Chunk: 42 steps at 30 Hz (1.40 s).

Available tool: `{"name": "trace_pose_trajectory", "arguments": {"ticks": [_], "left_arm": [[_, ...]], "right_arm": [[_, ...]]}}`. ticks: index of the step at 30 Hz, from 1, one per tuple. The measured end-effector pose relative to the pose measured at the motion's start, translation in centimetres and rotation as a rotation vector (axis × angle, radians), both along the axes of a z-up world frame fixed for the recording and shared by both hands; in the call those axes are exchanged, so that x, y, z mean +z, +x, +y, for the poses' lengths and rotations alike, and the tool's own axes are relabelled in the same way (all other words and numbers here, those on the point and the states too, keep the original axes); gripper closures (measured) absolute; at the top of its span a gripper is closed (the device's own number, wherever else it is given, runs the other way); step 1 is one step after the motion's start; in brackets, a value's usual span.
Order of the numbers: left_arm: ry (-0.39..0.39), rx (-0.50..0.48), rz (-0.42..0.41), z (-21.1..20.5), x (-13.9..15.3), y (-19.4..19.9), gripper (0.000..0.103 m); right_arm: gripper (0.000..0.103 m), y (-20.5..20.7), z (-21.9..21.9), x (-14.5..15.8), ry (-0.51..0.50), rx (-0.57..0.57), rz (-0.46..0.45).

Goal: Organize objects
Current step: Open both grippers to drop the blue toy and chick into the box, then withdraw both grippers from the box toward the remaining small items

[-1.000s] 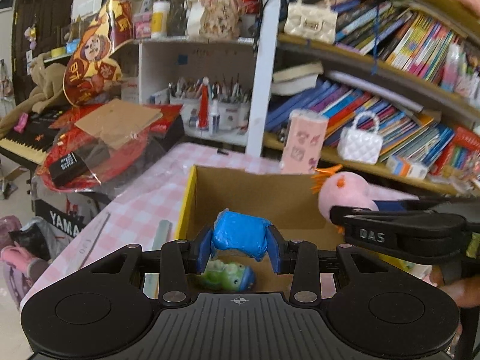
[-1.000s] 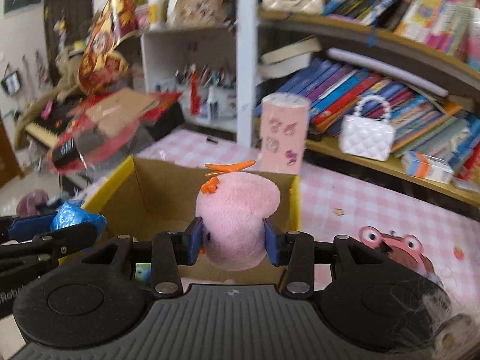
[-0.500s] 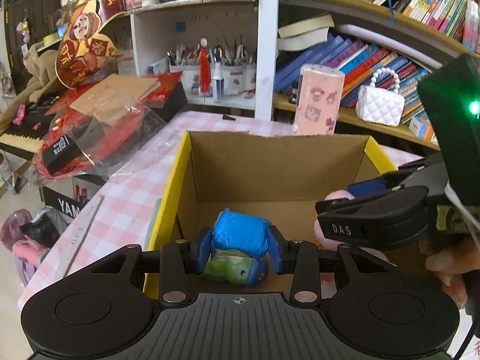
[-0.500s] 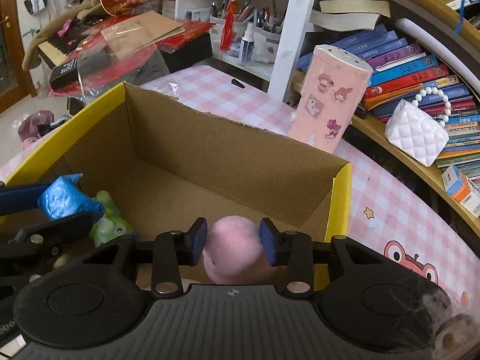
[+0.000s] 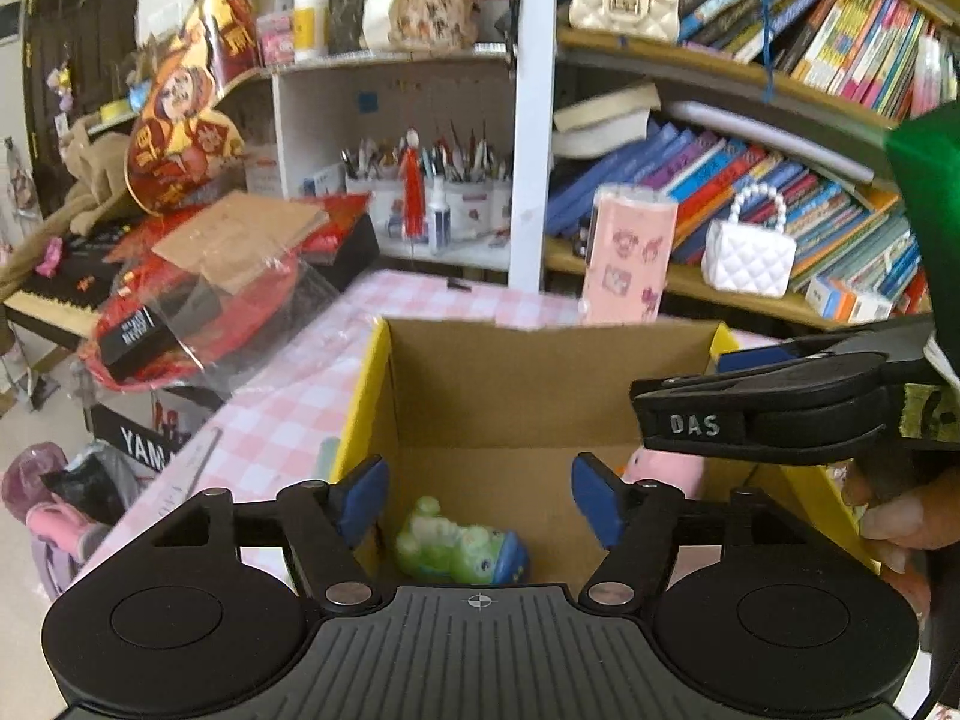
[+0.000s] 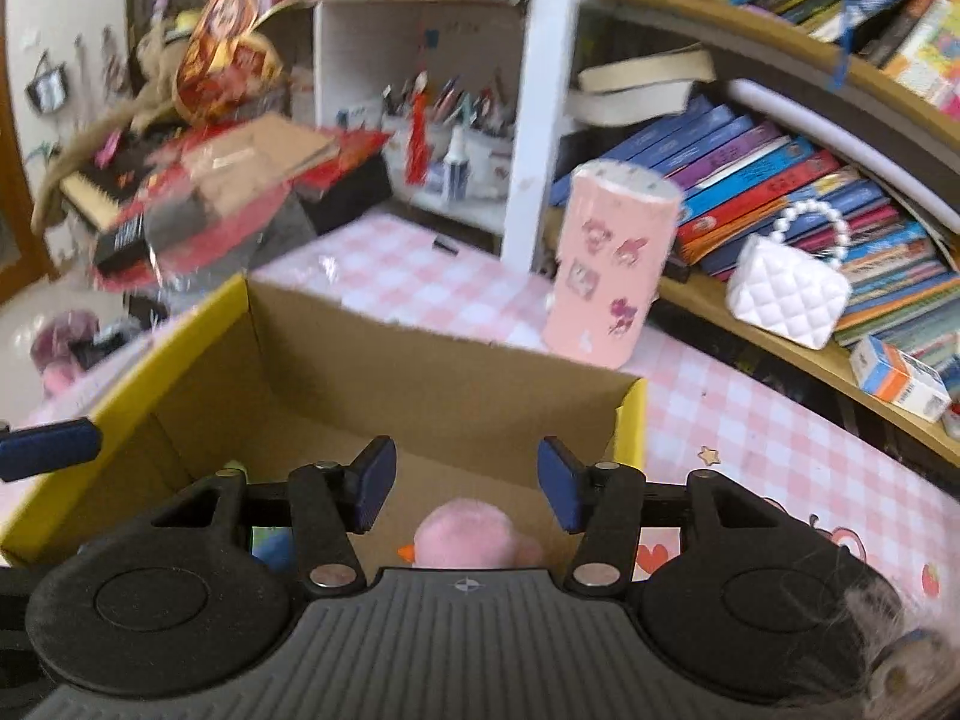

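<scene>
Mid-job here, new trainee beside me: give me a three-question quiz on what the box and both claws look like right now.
1. True or false: the left claw is gripping the green toy.
2. Which toy lies below the right claw? A) pink plush B) white handbag C) pink canister
3. Fill in: both toys lie inside the ____.

Key
1. False. Its jaws have just been opening; they stand apart, and the toy lies on the floor of the cardboard box.
2. A, the pink plush. That claw's jaws have also just opened and are clear of it.
3. Cardboard box.
</scene>
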<state>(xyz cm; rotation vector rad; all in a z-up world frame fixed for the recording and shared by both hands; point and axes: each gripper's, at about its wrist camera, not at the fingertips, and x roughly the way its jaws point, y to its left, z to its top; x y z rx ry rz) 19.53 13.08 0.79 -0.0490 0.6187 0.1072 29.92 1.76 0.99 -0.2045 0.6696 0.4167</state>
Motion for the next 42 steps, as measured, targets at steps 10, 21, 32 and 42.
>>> {"name": "trace_pose_trajectory", "arguments": {"ticks": [10,21,32,42], "left_arm": [[-0.059,0.063,-0.110,2.2,3.3,-4.7,0.017],[-0.064,0.070,-0.093,4.2,2.9,-9.7,0.016],[-0.056,0.064,-0.003,4.9,0.3,-14.9,0.014],[-0.058,0.024,0.050,4.2,-1.3,-18.3,0.012]], "right_arm": [[0.044,-5.5,-3.1,3.9,0.132,-0.147,-0.094],[0.043,-13.0,-3.1,3.4,0.121,-0.185,-0.093],[0.042,-20.4,-1.8,-0.1,0.068,-0.191,-0.019],[0.039,-25.5,-2.2,-2.4,0.026,-0.217,0.026]]}}
